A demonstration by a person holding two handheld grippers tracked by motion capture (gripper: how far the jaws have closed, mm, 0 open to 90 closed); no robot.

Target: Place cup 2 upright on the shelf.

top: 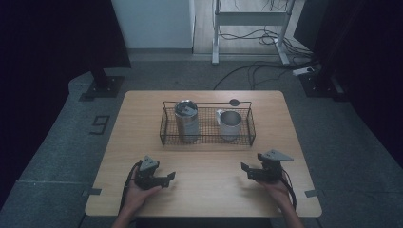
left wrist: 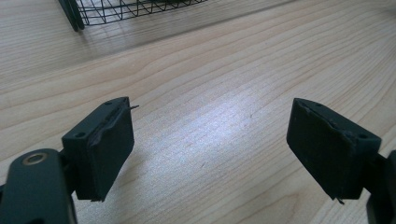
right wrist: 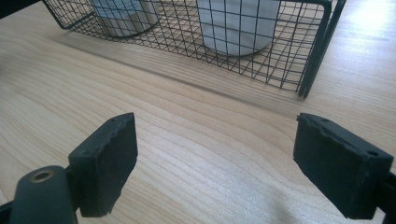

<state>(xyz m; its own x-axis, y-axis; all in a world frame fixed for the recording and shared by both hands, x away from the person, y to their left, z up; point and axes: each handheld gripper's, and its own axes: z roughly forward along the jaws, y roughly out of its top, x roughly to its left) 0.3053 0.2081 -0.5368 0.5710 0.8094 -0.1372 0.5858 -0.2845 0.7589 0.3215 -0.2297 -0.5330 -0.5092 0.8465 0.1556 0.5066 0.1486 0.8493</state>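
Both tools, left (left wrist: pixel 210 144) and right (right wrist: pixel 215 161), were held spread, empty, above the pale wooden bench (top: pixel 204 190), near the black wire basket (top: pixel 207 139).

We see a light wooden table (top: pixel 204 194) – a black wire basket (top: pixel 207 140) sits directly on its far half, and a small dark disc (top: pixel 234 102) lies just behind the basket.

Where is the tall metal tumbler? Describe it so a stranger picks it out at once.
A black wire basket sits in the middle of the wooden table. In the high view, the tall metal tumbler stands upright in the basket's left end. Unlike the short handled mug to its right, it is clearly taller and has no handle.
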